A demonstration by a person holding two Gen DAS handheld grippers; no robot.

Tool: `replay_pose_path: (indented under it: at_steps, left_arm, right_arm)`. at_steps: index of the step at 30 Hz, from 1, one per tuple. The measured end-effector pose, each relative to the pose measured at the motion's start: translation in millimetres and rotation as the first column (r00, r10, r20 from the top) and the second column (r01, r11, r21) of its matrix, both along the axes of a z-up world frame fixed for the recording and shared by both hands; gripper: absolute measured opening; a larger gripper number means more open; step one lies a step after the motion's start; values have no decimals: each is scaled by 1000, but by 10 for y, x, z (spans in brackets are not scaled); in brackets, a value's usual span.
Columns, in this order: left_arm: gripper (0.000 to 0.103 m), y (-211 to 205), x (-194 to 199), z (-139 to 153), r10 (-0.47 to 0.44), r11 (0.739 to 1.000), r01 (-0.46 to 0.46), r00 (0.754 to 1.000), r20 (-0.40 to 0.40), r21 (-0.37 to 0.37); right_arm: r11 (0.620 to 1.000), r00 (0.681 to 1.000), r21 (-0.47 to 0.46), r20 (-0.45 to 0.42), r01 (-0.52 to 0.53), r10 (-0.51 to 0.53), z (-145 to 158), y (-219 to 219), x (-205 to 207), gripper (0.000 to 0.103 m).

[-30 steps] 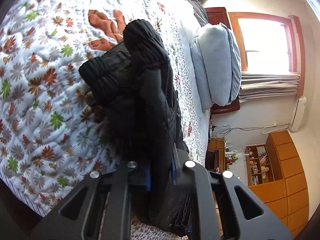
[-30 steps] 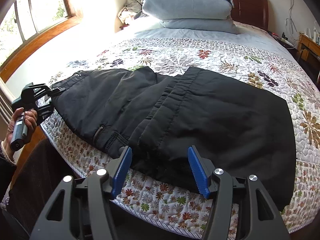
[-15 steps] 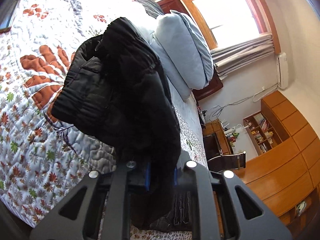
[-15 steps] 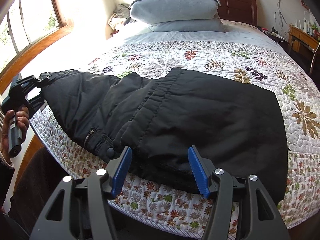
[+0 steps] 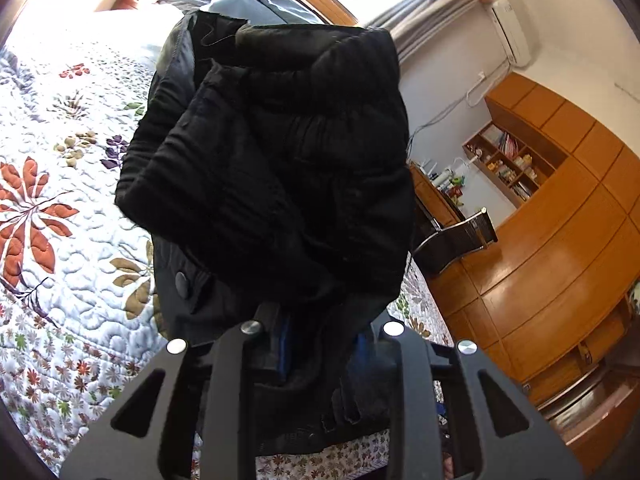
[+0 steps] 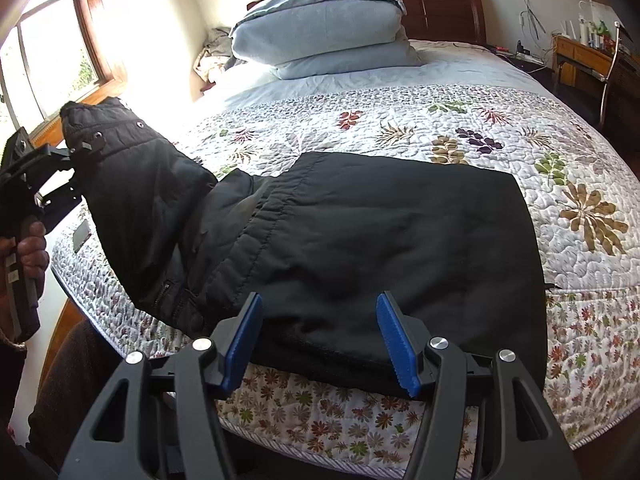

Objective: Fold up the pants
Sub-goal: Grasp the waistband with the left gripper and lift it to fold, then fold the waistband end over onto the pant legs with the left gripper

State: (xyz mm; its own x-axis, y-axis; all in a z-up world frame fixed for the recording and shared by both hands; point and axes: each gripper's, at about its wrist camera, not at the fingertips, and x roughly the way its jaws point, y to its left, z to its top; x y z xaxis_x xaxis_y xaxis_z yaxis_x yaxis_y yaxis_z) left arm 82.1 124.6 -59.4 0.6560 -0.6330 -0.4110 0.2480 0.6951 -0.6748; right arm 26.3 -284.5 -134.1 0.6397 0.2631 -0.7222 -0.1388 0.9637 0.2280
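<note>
Over the floral quilted bed [image 6: 500, 128], our left gripper [image 5: 320, 344] pinched the black padded pants' [image 6: 380, 240] waistband, loosening slightly, lifting it to fold; right fingers [image 6: 242, 344] gaped, empty.

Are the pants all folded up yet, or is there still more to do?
Not yet. Most of the black pants already lie flat on the quilt. The left gripper holds the waistband end lifted off the bed, its jaws just easing apart. The right gripper waits open at the near edge. Laying that end over and tidying remains.
</note>
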Motion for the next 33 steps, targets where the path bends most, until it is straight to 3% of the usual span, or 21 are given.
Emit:
replay_pose_path:
  at_steps: [7, 13, 16, 17, 19, 21, 23, 26, 33]
  left_arm:
    - [23, -569, 62, -92, -137, 984, 137, 990, -7, 110]
    - [29, -946, 100, -293, -236, 950, 242, 970, -54, 197]
    - [44, -1124, 145, -385, -290, 927, 303, 953, -91, 222]
    - [55, -1186, 170, -409, -303, 920, 320, 947, -106, 227]
    - [66, -1266, 171, -460, -316, 910, 335, 942, -113, 244]
    - [90, -1297, 122, -511, -301, 907, 320, 947, -112, 275]
    - [90, -1267, 113, -523, -287, 913, 305, 952, -105, 270]
    - [95, -1326, 87, -531, -255, 916, 284, 957, -136, 282]
    - [100, -884, 25, -612, -128, 941, 178, 975, -183, 288]
  right_arm:
    - [997, 999, 55, -4, 54, -53, -32, -218, -22, 60]
    - [991, 995, 100, -1, 95, -95, -31, -367, -26, 63]
    - [985, 994, 132, 5, 111, -113, -12, -434, -31, 66]
    - [983, 993, 145, 5, 115, -117, -9, -453, -32, 67]
    - [978, 992, 170, 8, 124, -127, 3, -492, -34, 68]
    - [972, 990, 195, 11, 133, -138, 17, -535, -34, 74]
    - [962, 989, 234, 16, 140, -148, 36, -585, -23, 78]
    - [931, 987, 333, 16, 148, -163, 62, -663, 27, 86]
    - [789, 990, 602, -24, 124, -137, -86, -732, 347, 90]
